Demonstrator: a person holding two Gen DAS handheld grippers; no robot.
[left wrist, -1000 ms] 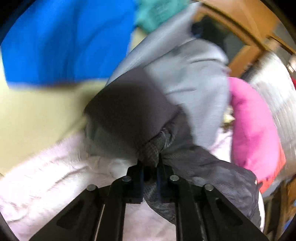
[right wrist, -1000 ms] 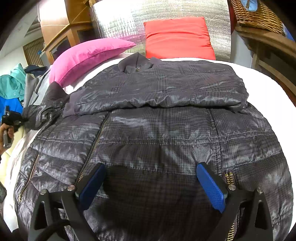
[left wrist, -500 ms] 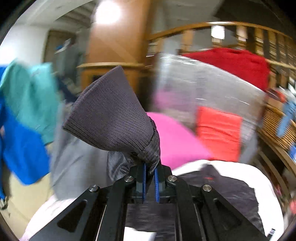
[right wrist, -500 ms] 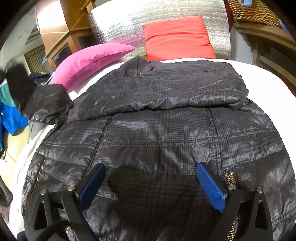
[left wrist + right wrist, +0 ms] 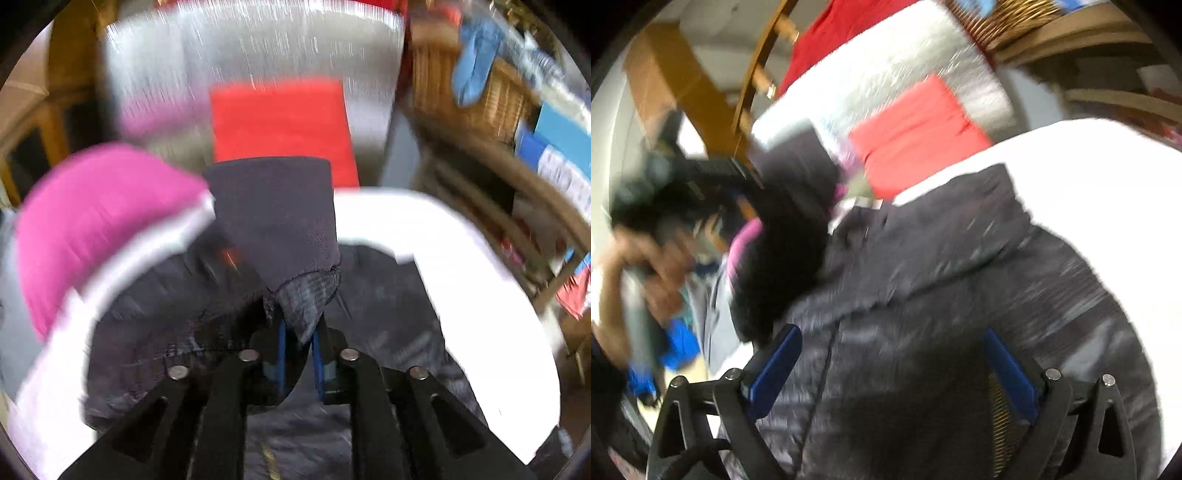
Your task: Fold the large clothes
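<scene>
Left gripper [image 5: 298, 341] had its jaws just easing apart, the sleeve cuff [image 5: 275, 225] w/ them still between, raised over the dark jacket [image 5: 388, 302]. Right gripper [image 5: 890, 363] hung wide apart, empty, above the jacket on the white bed [image 5: 491, 295]. Pink pillow [image 5: 92, 221] and red pillow [image 5: 280, 125] lay beyond.

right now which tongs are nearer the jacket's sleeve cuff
Left. The left tongs have the sleeve cuff between their pads; the right tongs hang open over the jacket body.
</scene>
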